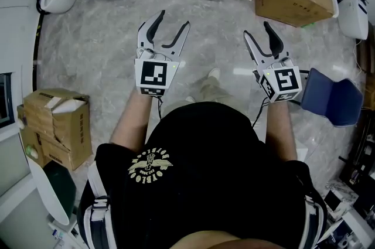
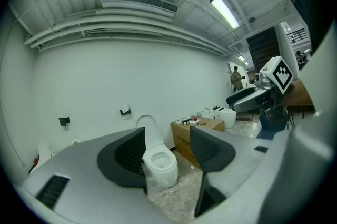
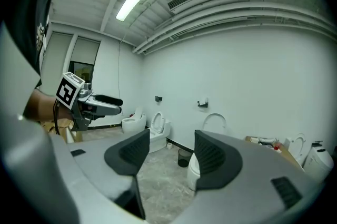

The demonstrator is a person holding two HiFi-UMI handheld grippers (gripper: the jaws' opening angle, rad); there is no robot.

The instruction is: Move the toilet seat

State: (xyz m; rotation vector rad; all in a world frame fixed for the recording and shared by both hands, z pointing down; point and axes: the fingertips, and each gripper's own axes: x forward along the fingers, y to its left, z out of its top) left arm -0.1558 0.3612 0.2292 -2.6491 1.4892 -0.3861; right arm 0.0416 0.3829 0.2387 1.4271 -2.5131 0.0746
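Black short-sleeved T-shirt (image 1: 205,177) with a gold winged emblem (image 1: 150,164) on the chest. The left gripper (image 1: 174,19) and right gripper (image 1: 256,29) are white, each bearing a black-and-white marker cube (image 1: 155,76).

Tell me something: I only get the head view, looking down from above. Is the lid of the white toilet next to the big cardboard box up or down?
Observer: Up. The left gripper view shows the toilet with its lid standing upright by the wall.
Operator: Is anything fixed to that wall?
Observer: Yes, a small dark holder is mounted to the left of the lid, apart from it.
Operator: Is anyone else around?
Observer: A person stands far off at the right of the left gripper view.
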